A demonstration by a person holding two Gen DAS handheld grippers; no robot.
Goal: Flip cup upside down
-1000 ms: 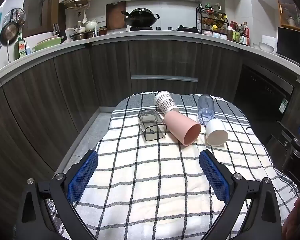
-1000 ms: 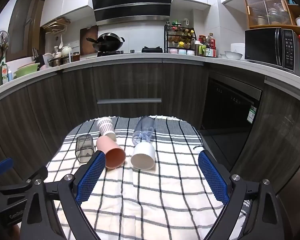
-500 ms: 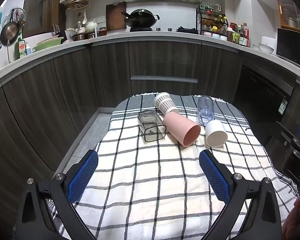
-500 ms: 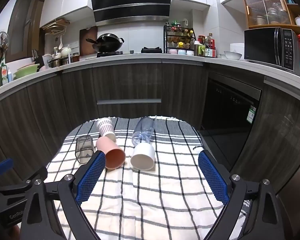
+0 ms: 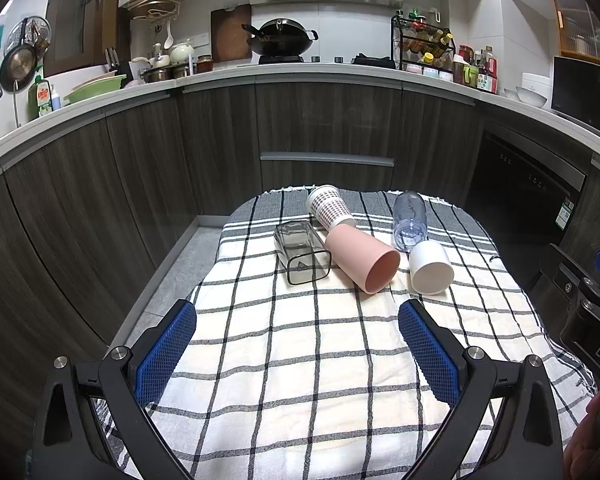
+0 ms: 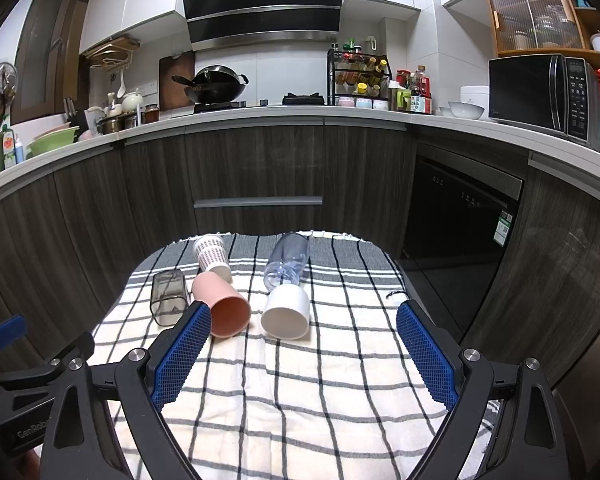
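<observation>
Several cups lie on their sides at the far end of a checked cloth (image 5: 300, 360): a pink cup (image 5: 360, 258), a white cup (image 5: 430, 266), a square smoky clear cup (image 5: 300, 250), a dotted paper cup (image 5: 330, 206) and a clear bluish cup (image 5: 409, 218). In the right wrist view they are the pink cup (image 6: 222, 306), white cup (image 6: 286, 310), smoky cup (image 6: 168, 296), dotted cup (image 6: 212, 254) and bluish cup (image 6: 286, 264). My left gripper (image 5: 296, 354) is open and empty, short of the cups. My right gripper (image 6: 302, 354) is open and empty, just before the pink and white cups.
The cloth (image 6: 300, 380) covers a small table with floor beyond its left edge (image 5: 180, 264). Dark cabinets (image 5: 324, 132) stand behind, a dishwasher (image 6: 460, 216) at right. The other gripper's body shows at the right edge (image 5: 588, 300) and the lower left (image 6: 24, 376).
The left wrist view has shifted slightly, so the cups sit a little higher in it. Both grippers stay open and the cups have not moved.
</observation>
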